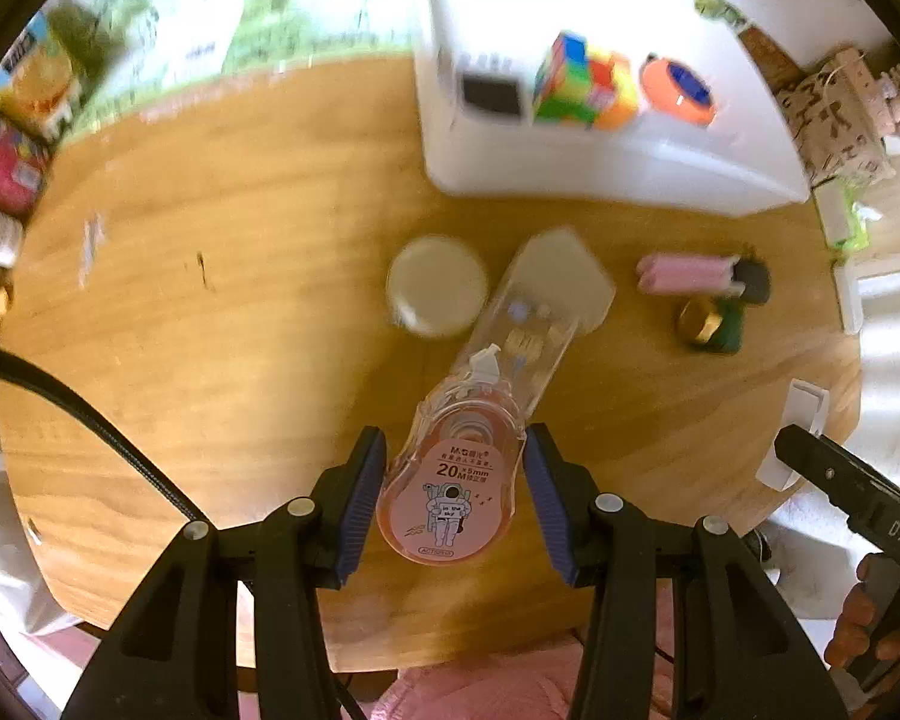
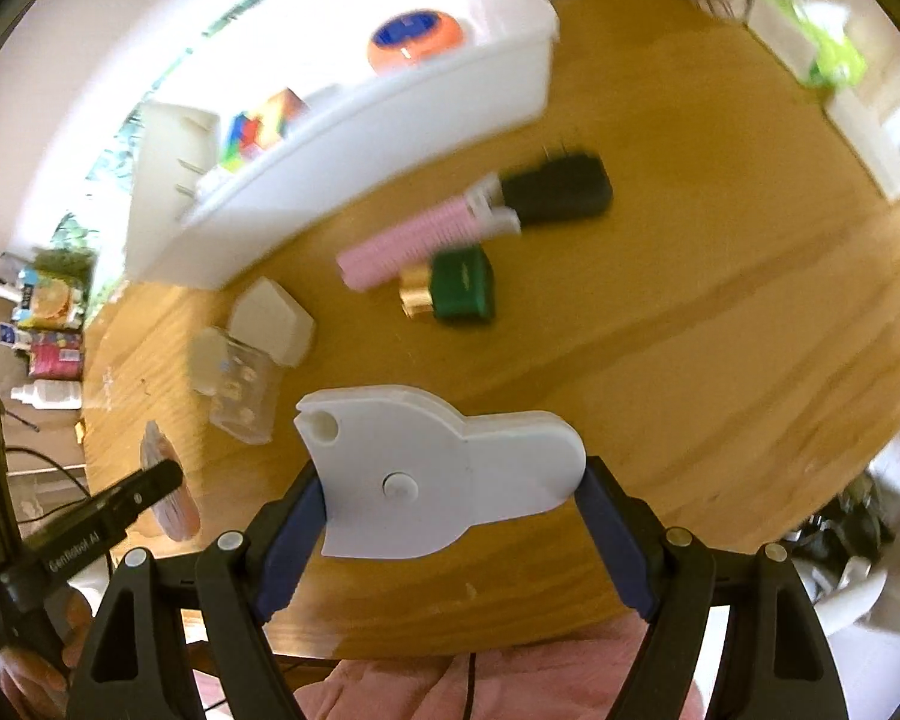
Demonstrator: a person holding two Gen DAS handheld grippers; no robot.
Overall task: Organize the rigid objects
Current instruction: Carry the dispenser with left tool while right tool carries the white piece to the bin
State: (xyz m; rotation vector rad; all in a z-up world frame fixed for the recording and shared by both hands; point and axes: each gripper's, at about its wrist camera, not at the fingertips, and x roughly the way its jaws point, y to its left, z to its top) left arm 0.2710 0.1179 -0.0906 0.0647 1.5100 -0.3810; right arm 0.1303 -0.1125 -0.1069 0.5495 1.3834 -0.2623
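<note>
**Both grippers loaded above the table**

Left wrist view: your left gripper (image 1: 455, 483) pinches a correction tape (image 1: 450, 486) by its pink rear end, one blue pad on each side, the clear nose pointing away from you. It hangs clear of the wooden table (image 1: 210, 240). Just beyond the nose lie a round lid (image 1: 437, 285) and a white block (image 1: 564, 276). Ahead and to the right sit a pink roller (image 1: 684, 273) and a green bottle (image 1: 711, 324), touching. Farther ahead stands a white bin (image 1: 600, 168) holding a cube (image 1: 582, 81) and an orange disc (image 1: 678, 87).

Right wrist view: your right gripper (image 2: 450, 510) stands wide, clamped on a flat white piece (image 2: 444, 468), pads on its two ends. Ahead lie the roller (image 2: 402, 246) and bottle (image 2: 456, 291); the bin (image 2: 390, 108) is ahead to the left. The left gripper (image 2: 150, 480) shows at lower left.
</note>
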